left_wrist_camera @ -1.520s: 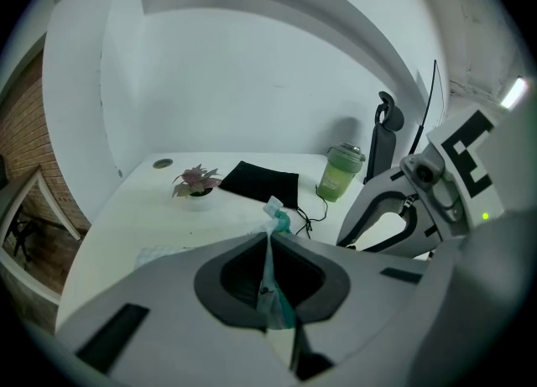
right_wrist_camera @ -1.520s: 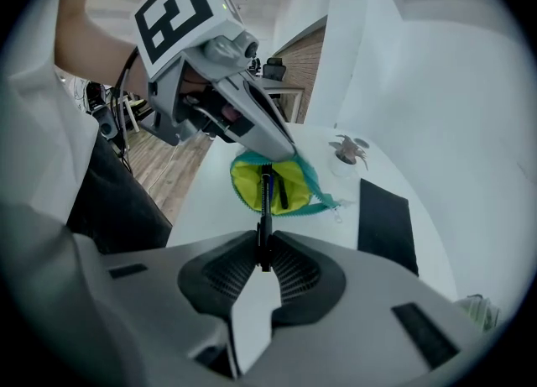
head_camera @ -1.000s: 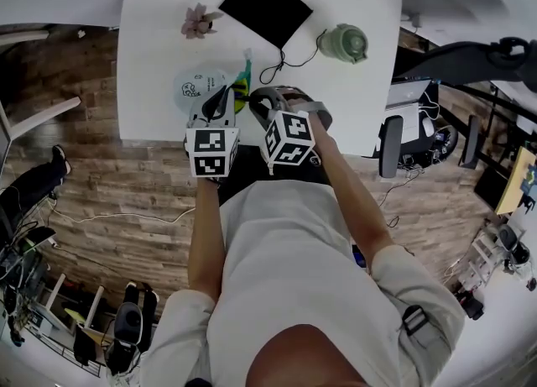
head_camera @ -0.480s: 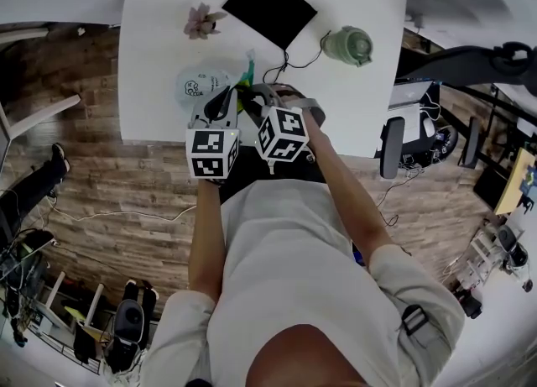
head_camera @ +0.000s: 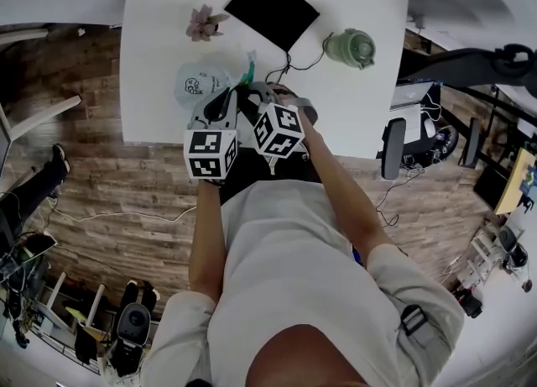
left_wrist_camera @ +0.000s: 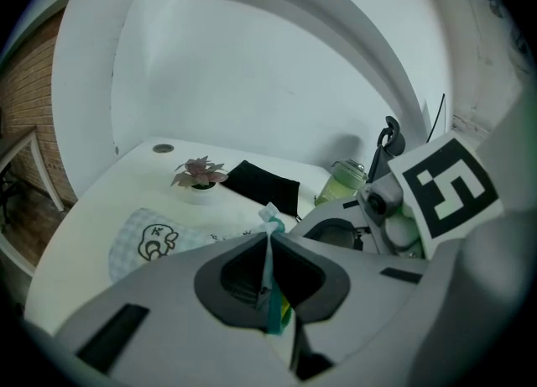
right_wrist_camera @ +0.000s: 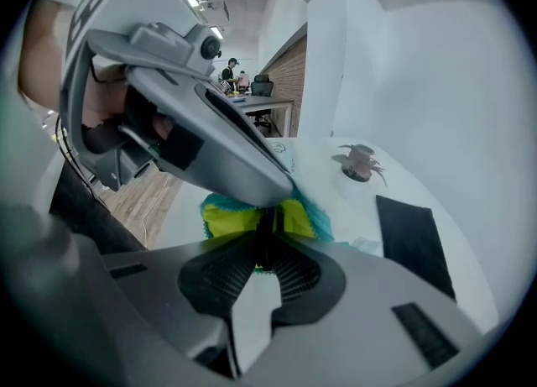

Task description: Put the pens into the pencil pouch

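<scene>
left claw is clamping the pouch rim, holding the mouth open just ahead of its tips. right claw is pinching a thin dark stick, probably a pen, right at that mouth. Judging insertion half done: release and zipping are left to do.

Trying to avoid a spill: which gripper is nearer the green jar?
Right. The right gripper is left of the green jar, toward the person; the left gripper is beyond it, farther left.

Head cam overhead, 2 handheld cams close-in, shared table
</scene>
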